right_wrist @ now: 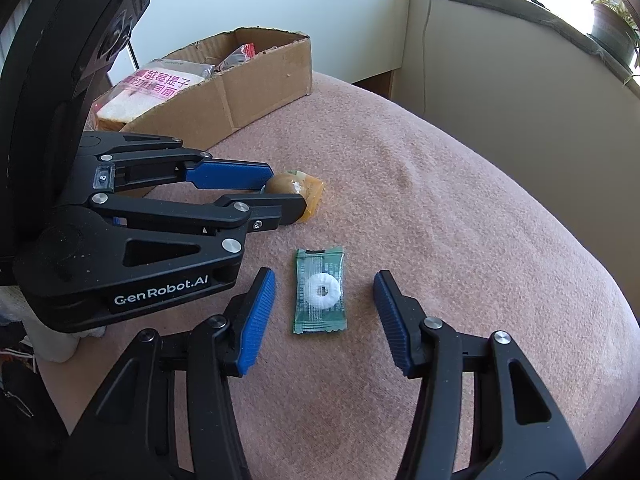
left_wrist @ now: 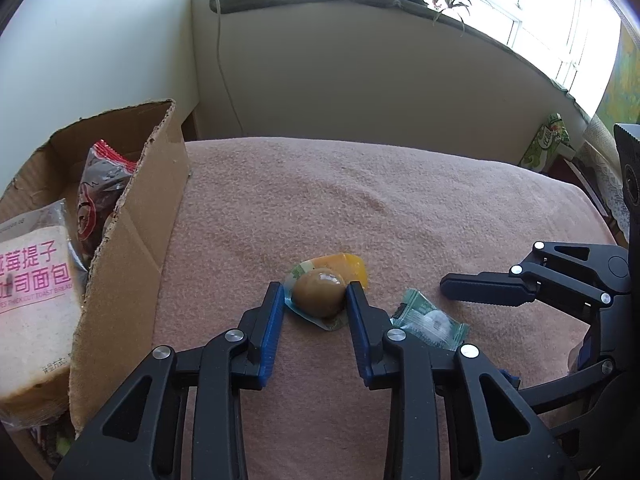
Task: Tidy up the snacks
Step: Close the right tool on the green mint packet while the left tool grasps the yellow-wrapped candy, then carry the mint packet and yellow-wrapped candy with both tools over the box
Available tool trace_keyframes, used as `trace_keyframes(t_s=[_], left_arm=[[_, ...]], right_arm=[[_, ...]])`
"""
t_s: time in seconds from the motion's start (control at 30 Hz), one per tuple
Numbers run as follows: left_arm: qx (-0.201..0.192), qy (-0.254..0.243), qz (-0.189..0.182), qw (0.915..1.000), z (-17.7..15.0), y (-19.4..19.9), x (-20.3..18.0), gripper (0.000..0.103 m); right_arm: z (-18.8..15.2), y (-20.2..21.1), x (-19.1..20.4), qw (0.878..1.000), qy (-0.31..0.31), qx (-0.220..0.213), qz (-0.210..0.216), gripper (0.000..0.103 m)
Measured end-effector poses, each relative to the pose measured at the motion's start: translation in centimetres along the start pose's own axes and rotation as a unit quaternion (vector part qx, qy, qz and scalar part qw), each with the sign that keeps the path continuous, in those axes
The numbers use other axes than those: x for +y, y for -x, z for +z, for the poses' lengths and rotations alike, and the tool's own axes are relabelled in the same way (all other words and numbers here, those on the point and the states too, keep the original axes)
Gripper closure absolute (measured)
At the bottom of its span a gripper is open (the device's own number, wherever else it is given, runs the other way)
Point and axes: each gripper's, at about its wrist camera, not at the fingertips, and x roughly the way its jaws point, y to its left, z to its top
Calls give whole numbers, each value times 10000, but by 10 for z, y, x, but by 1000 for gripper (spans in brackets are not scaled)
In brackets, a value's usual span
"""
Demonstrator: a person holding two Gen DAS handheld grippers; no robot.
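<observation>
Snacks are sitting partly sorted: the cardboard box (right_wrist: 224, 92) at the far left of the pink-covered surface (left_wrist: 400, 208) is holding the bread pack (left_wrist: 32, 300). The left gripper (left_wrist: 314, 304) is closing narrow fingers on the sealed egg pack (left_wrist: 320, 292), which looks light, slick and squashable, so holding its rounded middle seems best. The right gripper (right_wrist: 324, 296) is standing half-open around the flat mint packet (right_wrist: 320, 290), not touching; its crinkly edges look easiest to pinch.
</observation>
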Motion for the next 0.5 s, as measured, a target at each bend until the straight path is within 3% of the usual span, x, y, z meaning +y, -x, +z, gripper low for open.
trace_keyframes(t_s=[0.1, 0.2, 0.5], left_arm=[[-18, -10, 3, 10000, -2, 2, 0, 73], [-37, -14, -14, 10000, 0, -2, -8, 74], [-80, -34, -65, 9999, 0, 3, -3, 78]], right_arm=[[2, -1, 1, 10000, 14, 1, -33, 61], [4, -2, 1, 9999, 44, 16, -120, 79], [5, 1, -4, 9999, -69, -24, -133, 80]])
